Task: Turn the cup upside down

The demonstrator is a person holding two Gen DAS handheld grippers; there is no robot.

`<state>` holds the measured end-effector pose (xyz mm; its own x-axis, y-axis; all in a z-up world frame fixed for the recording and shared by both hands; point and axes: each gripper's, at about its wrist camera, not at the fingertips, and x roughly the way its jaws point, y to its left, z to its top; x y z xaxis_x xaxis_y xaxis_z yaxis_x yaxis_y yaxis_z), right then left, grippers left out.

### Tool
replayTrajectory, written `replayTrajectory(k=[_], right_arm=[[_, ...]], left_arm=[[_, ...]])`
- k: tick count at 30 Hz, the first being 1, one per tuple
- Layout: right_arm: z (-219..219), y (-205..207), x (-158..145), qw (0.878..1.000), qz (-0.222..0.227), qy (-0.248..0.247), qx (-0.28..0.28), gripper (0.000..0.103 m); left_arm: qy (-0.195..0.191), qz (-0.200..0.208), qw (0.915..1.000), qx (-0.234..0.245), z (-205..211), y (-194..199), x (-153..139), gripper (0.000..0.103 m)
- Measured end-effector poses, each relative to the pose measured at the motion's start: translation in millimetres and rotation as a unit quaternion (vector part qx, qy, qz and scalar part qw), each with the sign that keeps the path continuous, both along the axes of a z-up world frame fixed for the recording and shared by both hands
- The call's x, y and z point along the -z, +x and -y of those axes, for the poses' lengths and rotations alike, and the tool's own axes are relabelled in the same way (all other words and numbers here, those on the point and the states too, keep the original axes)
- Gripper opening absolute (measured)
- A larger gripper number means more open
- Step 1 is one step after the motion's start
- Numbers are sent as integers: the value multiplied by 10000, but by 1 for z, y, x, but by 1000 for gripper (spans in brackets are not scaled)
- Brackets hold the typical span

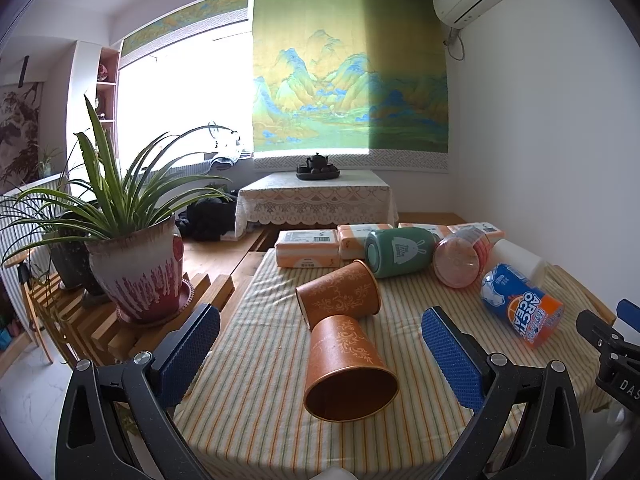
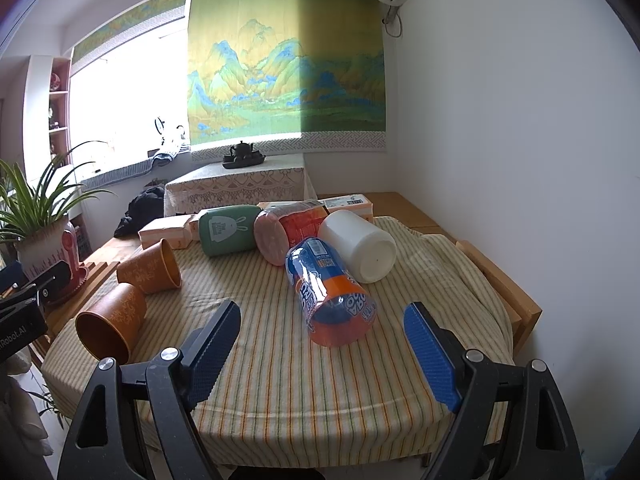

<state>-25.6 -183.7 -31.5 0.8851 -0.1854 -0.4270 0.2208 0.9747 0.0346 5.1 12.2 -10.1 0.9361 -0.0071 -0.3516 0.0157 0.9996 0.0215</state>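
Several cups lie on their sides on a striped tablecloth [image 1: 260, 400]. A near orange paper cup [image 1: 344, 368] has its mouth towards me, between the open jaws of my left gripper [image 1: 320, 344]. A second orange cup [image 1: 340, 292] lies behind it. Further back lie a green cup [image 1: 400, 252], a pink-lidded cup [image 1: 460, 260], a white cup [image 2: 360, 244] and a blue-orange cup [image 2: 332, 300]. My right gripper [image 2: 324, 340] is open, with the blue-orange cup just ahead of its fingers. Both orange cups also show in the right wrist view [image 2: 110, 320].
A potted plant [image 1: 136, 264] stands on a wooden rack left of the table. Tissue packs [image 1: 308, 248] lie along the table's far edge. A wooden ledge [image 2: 500, 280] and a white wall lie to the right. A low lace-covered table [image 1: 316, 196] stands beyond.
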Motion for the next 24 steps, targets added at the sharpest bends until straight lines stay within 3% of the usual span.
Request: replayTrajectory(k=[15,24], right_arm=[[-1,1,0,10000,-26,4,-6,81],[-3,6,4,9999,-105,31,-73,81]], left_arm=[[47,-18,10000,73,-2,1,0,102],[166,-381,9988,278,-25,27,-1,102]])
